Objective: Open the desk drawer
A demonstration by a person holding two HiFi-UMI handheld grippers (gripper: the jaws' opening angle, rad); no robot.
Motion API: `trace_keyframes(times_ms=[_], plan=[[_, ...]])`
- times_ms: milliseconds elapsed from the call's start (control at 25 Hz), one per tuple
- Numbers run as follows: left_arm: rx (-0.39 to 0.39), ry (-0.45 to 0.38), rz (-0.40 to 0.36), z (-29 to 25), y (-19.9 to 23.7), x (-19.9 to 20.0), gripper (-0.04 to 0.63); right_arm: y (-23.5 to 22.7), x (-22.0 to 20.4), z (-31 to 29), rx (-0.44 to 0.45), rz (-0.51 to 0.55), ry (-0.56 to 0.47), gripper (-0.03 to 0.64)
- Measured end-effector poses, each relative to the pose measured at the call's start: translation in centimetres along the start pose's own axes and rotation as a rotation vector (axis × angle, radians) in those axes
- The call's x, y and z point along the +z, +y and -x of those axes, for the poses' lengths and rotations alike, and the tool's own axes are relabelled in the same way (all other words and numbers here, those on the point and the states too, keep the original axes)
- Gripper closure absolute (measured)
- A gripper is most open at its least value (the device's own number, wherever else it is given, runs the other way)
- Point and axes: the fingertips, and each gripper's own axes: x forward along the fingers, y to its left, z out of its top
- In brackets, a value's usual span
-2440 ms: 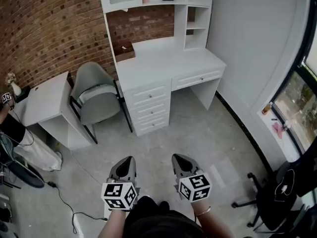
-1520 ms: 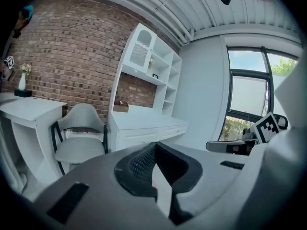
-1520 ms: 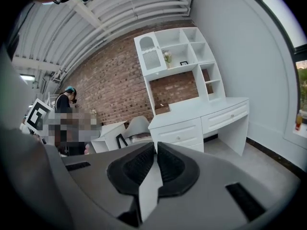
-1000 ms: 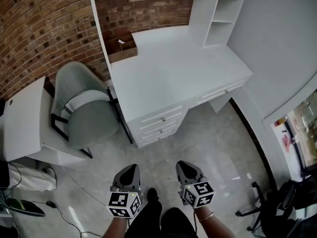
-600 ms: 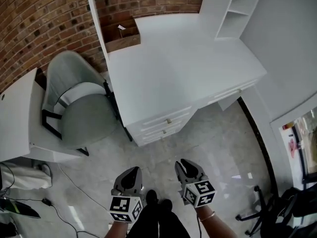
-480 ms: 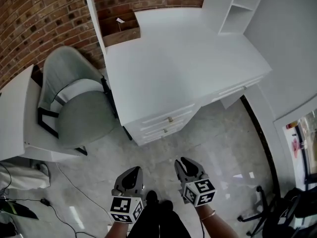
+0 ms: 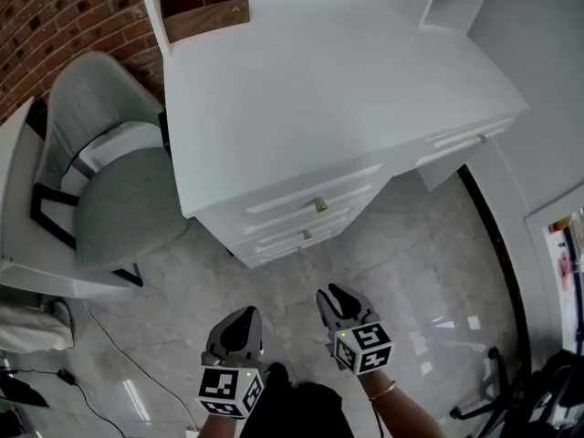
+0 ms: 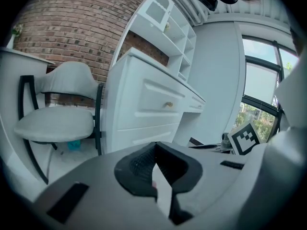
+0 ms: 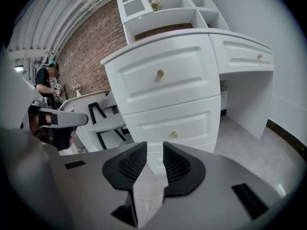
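the step in hand reads as the approach. the left gripper (image 7: 242, 318) and the right gripper (image 7: 338, 295) both hang over the floor (image 7: 411, 272) in front of the desk (image 7: 319, 89), and neither touches any part of it.

seen from the head view, the stack of drawers lies at about twelve o'clock from the grippers and well apart from them. a grey chair (image 7: 119, 199) stands at about ten o'clock, beside the desk. the right gripper view faces the stack squarely: the top drawer (image 9: 187, 73) is shut and has a small brass knob (image 9: 160, 73) at its middle. the second drawer (image 9: 201, 123) below it is shut as well.

the left gripper's jaws meet at their tips and hold nothing. the right gripper's jaws stand apart with a clear gap, are opening, and have only the far drawer front showing between them.

the right gripper looks like the one meant to do the pulling. the next move calls for carrying it toward twelve o'clock until the open jaws straddle a knob, most likely the top one. the jaws should then close on the knob and draw straight back toward six o'clock. the knob is small and round, so a grip off centre could slip.
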Motion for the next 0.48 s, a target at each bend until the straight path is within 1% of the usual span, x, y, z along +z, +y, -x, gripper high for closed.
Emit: trace_keyframes(times_ms=[320, 480], plan=[[0.004, -0.001, -0.023, -5.7, 2.7, -8.0, 0.586, -4.0, -7.5, -7.6, 0.001, 0.041, 0.015, 0.52], [-0.001, -0.017, -0.037, -8.4, 4.0, -10.9, 0.586, -5.3, -10.4, -11.4, 0.013, 0.071, 0.022, 0.52]])
